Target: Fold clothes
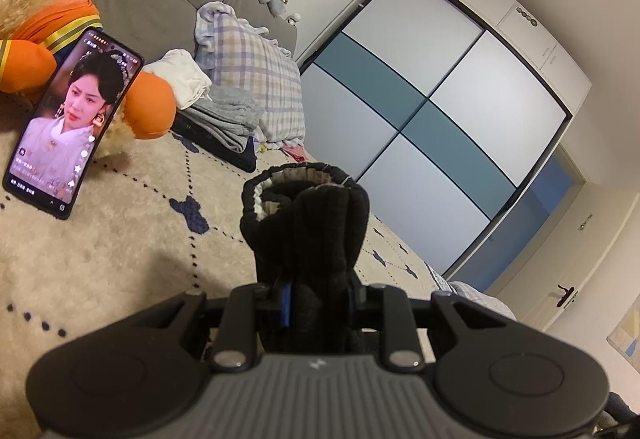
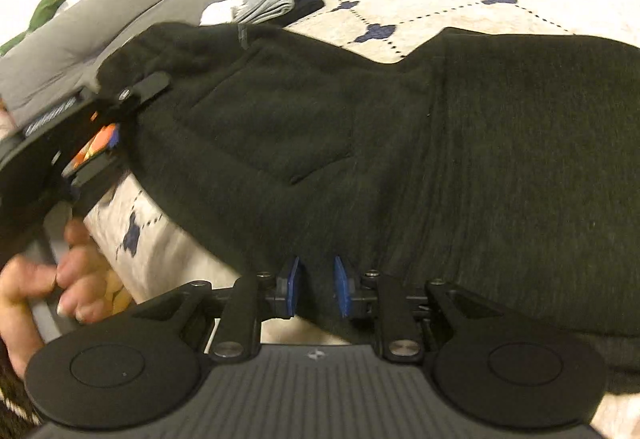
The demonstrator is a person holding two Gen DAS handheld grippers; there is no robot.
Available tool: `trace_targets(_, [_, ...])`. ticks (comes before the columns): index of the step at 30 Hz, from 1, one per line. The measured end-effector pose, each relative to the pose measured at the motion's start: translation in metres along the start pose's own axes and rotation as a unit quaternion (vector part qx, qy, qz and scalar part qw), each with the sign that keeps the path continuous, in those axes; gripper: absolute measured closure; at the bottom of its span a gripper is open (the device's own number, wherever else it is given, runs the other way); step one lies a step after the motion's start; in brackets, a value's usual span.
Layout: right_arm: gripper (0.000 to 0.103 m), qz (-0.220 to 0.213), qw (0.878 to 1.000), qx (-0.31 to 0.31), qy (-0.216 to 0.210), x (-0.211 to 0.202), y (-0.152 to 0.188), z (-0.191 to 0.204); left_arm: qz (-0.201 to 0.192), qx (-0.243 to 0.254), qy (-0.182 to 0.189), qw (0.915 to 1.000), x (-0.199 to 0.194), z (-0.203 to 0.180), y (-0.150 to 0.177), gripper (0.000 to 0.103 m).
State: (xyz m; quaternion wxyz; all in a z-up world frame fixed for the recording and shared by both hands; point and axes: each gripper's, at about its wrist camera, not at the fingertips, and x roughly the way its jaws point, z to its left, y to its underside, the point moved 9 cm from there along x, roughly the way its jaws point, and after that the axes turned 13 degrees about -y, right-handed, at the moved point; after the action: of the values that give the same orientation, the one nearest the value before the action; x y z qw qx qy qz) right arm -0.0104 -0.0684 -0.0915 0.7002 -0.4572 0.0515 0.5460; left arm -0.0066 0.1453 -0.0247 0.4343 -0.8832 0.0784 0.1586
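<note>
Black garment pinched between both tongs.

The left gripper was held with its jaws closed on bunched black fabric. The right gripper was kept likewise, jaws pinched on cloth. The left hand was wrapped around its handle.

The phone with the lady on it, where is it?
In the left wrist view the phone stands on the cream blanket at the left, leaning against the orange plush toy, with a stack of folded clothes just to its right.
</note>
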Motion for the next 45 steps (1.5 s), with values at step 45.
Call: trace_targets(45, [0.073, -0.216, 0.962, 0.162, 0.034, -0.134, -0.025, -0.103, -0.041, 0.164, 0.145, 0.9749, -0.046, -0.196, 0.091, 0.079])
